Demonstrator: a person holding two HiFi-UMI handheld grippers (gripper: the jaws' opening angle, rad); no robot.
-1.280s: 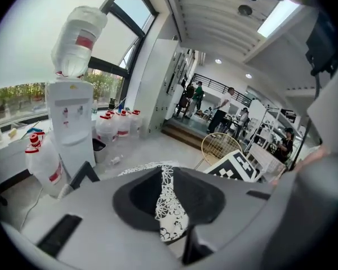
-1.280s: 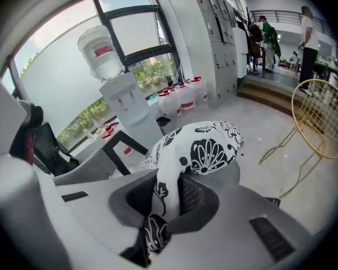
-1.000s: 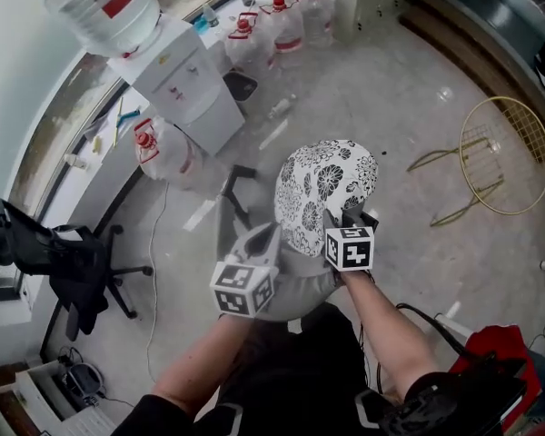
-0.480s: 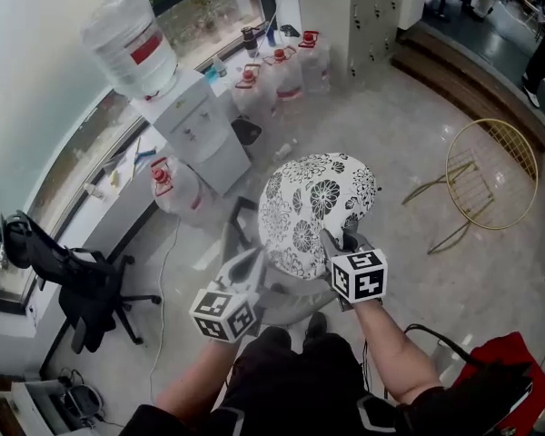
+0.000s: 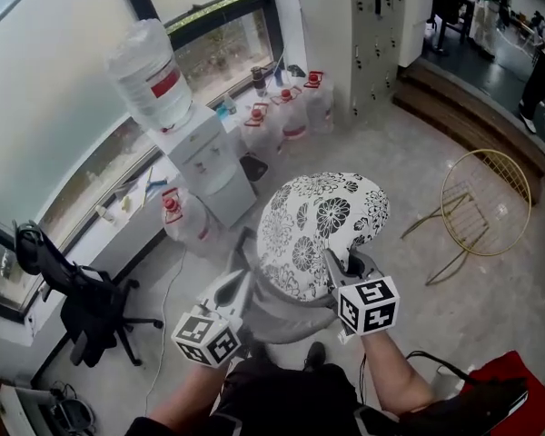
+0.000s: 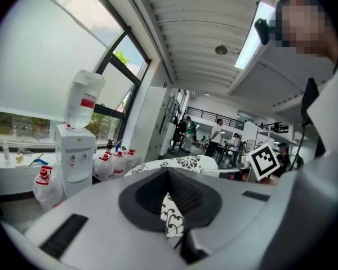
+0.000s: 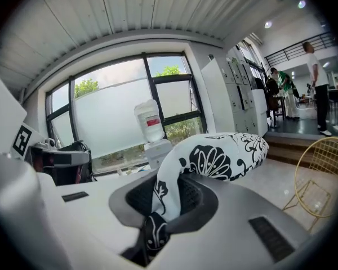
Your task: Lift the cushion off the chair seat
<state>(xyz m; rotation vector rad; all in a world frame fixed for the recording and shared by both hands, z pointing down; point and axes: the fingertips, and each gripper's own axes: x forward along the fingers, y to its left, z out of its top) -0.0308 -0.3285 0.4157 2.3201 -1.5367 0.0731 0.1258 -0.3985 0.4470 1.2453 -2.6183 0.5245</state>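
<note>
The round white cushion (image 5: 320, 227) with black flowers hangs in the air above the grey chair seat (image 5: 282, 321), tilted up toward its far side. My left gripper (image 5: 251, 278) is shut on the cushion's near-left edge; its jaws have just been closing, and a fold of patterned fabric (image 6: 170, 221) sits pinched between them. On the near-right edge my right gripper (image 5: 338, 260) is shut too, with cushion cloth (image 7: 158, 207) bunched in its jaws and the cushion's body (image 7: 225, 153) bulging beyond.
A water dispenser (image 5: 200, 157) with a bottle (image 5: 150, 75) and several jugs (image 5: 282, 116) stands by the window. A black office chair (image 5: 82, 302) is at left, a gold wire chair (image 5: 486, 198) at right, and a red bag (image 5: 509, 393) at bottom right. Steps (image 5: 463, 98) and people lie beyond.
Both grippers have risen with the cushion in them, and it has come up off the grey seat. The head view has tipped up toward the window.
</note>
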